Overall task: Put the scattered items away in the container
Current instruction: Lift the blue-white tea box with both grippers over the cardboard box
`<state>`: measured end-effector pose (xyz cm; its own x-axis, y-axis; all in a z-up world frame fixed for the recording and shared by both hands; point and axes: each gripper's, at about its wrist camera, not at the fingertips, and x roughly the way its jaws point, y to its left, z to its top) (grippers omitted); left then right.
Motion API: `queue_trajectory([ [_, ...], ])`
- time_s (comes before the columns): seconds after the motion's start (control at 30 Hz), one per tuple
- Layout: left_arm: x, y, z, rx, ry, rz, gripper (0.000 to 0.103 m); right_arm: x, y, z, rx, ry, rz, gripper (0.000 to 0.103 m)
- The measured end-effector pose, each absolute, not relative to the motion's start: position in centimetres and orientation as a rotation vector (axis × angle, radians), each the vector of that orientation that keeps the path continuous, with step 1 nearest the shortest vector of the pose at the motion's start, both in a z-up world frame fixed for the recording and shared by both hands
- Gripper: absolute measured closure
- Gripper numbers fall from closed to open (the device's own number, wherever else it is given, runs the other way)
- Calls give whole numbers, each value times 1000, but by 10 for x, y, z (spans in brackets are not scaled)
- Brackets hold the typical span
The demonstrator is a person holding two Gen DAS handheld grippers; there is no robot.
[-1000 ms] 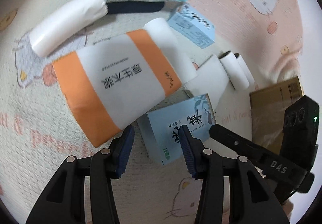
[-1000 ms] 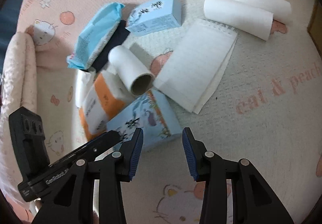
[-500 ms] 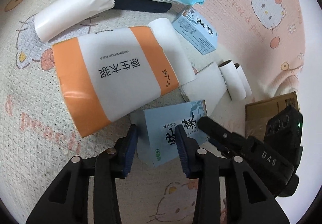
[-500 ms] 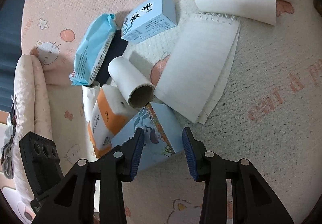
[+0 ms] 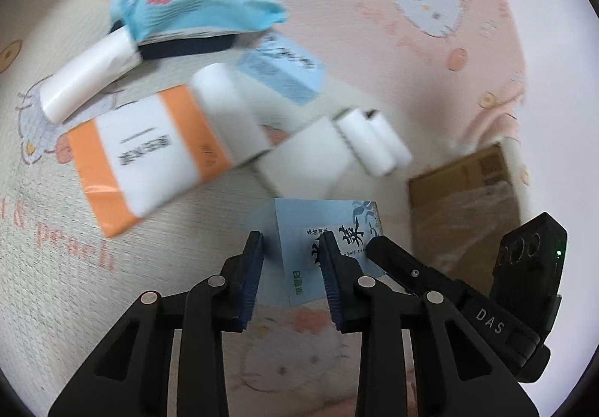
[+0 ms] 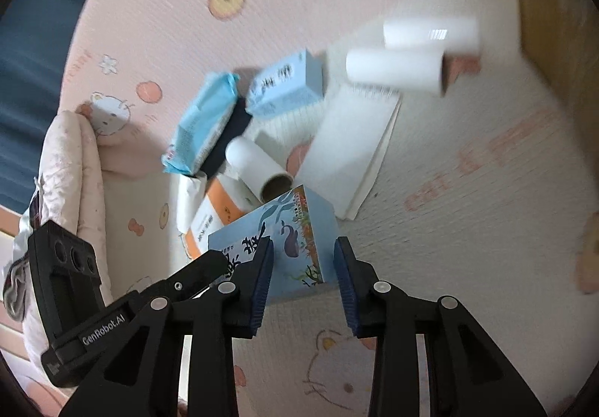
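Both my grippers share 1 light-blue carton (image 6: 279, 244), carried clear of the pink cartoon-print mat (image 5: 56, 286) above the clutter. My left gripper (image 5: 292, 274) and right gripper (image 6: 303, 273) have both just been closing, each now about half shut with the carton between its pads, though whether those pads press it the blur leaves untold. I judge the carton light, stiff and thin-walled: best pinched across its short faces near the corners, gently, since the smooth print may slide. The cardboard container (image 5: 464, 207) waits at right. Left on the mat: an orange-banded tissue pack (image 5: 149, 155), a blue wipes pouch (image 5: 198, 9), paper rolls (image 6: 397, 72) and a notepad (image 6: 348, 155).
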<state>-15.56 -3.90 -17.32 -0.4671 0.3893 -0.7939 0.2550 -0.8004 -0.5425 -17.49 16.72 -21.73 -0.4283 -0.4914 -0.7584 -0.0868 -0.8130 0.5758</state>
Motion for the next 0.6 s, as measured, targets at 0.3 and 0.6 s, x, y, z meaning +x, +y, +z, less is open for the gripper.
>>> queue_trajectory([
  [0.3,-169,40,-97,-1420,-709,2417,69,-128,218,-126,1332,-670,-2619,72],
  [0.6,-177,121,-45,-1333,-588,2313,69,-81,284,-66,1218,-715,-2809,72],
])
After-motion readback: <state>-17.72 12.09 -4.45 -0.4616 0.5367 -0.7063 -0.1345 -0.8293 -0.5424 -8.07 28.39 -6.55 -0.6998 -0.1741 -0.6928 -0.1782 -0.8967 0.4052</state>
